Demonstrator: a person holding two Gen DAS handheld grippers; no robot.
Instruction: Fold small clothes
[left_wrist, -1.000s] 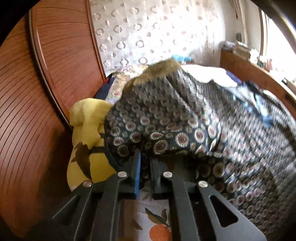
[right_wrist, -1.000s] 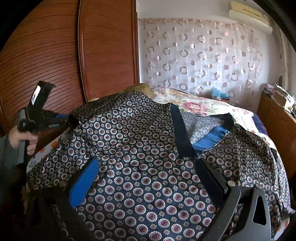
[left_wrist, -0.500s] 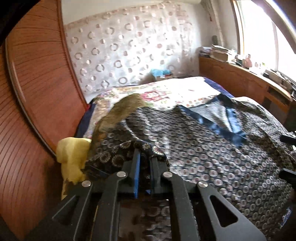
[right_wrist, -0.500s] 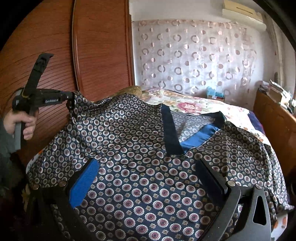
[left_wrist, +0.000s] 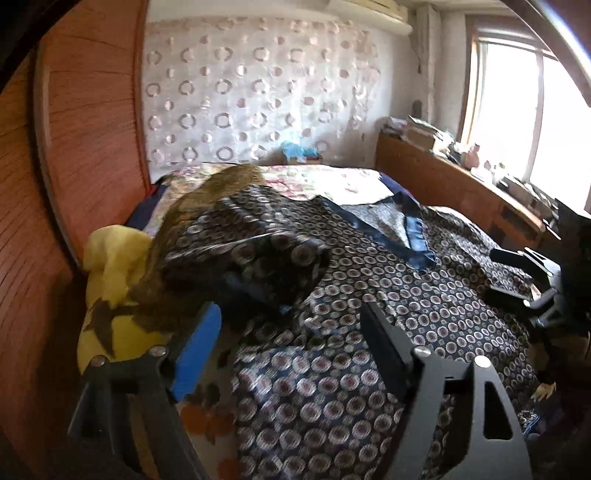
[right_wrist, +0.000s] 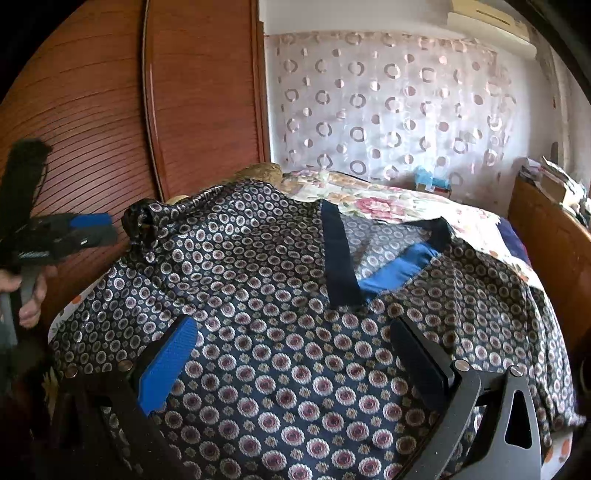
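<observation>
Evidently the patterned shirt (right_wrist: 295, 332) is spread over the bed (right_wrist: 388, 199), sleeve bunched at 10 o'clock. Thin, slick, limp fabric is judged; hems are best pinched. Left gripper (left_wrist: 291, 328) is opening, nothing pinched; right gripper (right_wrist: 295, 354) is spread above cloth.

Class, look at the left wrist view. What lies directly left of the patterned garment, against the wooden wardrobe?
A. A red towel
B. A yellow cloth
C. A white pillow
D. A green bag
B. A yellow cloth with brown leaf shapes is bunched between the wooden wardrobe and the patterned garment.
</observation>
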